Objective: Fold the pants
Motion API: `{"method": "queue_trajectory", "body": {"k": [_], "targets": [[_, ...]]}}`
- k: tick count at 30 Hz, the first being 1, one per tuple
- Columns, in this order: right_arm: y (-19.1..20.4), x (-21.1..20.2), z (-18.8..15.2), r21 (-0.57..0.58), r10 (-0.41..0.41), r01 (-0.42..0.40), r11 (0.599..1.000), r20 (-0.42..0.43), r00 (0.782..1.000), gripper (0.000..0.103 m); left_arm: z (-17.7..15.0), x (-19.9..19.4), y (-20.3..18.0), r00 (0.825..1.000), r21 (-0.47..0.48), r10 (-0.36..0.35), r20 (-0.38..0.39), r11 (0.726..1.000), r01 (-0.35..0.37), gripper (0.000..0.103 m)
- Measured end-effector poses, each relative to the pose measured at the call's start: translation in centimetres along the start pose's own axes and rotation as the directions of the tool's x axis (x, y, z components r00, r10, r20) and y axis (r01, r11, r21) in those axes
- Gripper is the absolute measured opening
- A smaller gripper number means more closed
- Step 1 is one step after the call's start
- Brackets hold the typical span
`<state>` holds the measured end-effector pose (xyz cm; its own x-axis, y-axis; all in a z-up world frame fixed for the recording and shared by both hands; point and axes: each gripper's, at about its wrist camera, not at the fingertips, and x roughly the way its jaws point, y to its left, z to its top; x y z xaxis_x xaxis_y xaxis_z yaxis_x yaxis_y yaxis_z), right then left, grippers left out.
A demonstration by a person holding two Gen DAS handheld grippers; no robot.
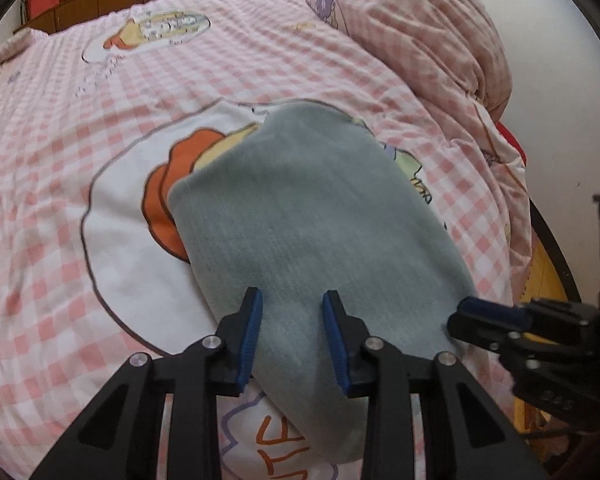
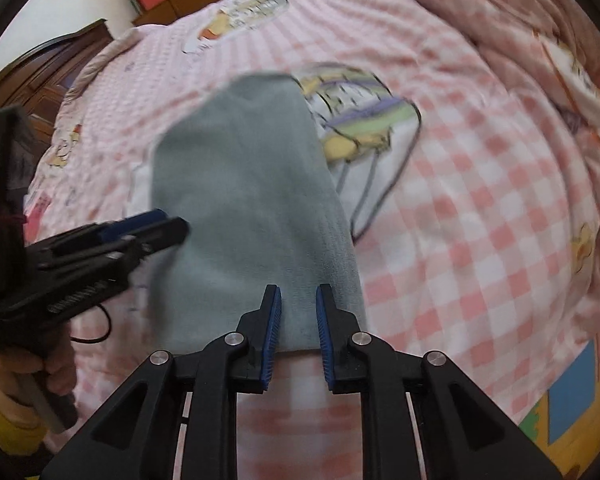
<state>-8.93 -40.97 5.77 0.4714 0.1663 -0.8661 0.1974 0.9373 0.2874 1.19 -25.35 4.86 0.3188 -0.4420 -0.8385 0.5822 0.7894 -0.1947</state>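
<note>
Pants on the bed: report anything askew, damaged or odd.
Nothing stands out. The grey pants lie folded in a flat, smooth strip on the checked bedcover, and both the left gripper and right gripper are open.

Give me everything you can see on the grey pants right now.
The grey pants are a soft, faintly ribbed, grey-blue fabric, folded into one long, narrow, smooth strip lying flat on the pink checked bedsheet, covering part of its cartoon print. The open left gripper and open right gripper frame its near end; neither clearly grips it.
</note>
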Motion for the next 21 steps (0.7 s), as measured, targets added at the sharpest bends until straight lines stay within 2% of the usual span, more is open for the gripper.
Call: {"method": "queue_trajectory", "body": {"k": [2, 6, 13, 15, 17, 21], "targets": [[-0.9, 0.9, -0.2, 0.028, 0.010, -0.009, 1.000, -0.006, 1.000, 0.013, 0.0, 0.5, 0.0, 1.000, 0.005, 0.001, -0.009, 1.000, -0.001, 0.033], [-1.7, 1.2, -0.5, 0.039, 0.037, -0.037, 0.999, 0.008, 0.999, 0.013, 0.0, 0.9, -0.4, 1.000, 0.035, 0.019, -0.010, 0.999, -0.019, 0.033], [-1.5, -0.5, -0.9, 0.008, 0.038, -0.038, 0.999, 0.003, 0.999, 0.015, -0.4, -0.8, 0.1, 1.000, -0.019, 0.007, -0.001, 1.000, -0.007, 0.034], [-1.5, -1.2, -0.9, 0.016, 0.039, -0.039, 0.999, 0.011, 0.999, 0.018, -0.6, -1.4, 0.3, 1.000, -0.032, 0.015, 0.005, 0.999, -0.015, 0.037], [-1.3, -2.3, -0.6, 0.015, 0.023, -0.024, 1.000, 0.040, 0.999, 0.030, -0.9, -2.0, 0.8, 1.000, -0.052, 0.023, 0.010, 0.998, -0.023, 0.040], [-1.1, -3.8, 0.6, 0.010, -0.007, 0.006, 1.000, 0.120, 0.993, 0.045, -1.1, -2.3, 1.6, 1.000, -0.101, 0.009, 0.005, 0.995, -0.008, 0.046]]}}
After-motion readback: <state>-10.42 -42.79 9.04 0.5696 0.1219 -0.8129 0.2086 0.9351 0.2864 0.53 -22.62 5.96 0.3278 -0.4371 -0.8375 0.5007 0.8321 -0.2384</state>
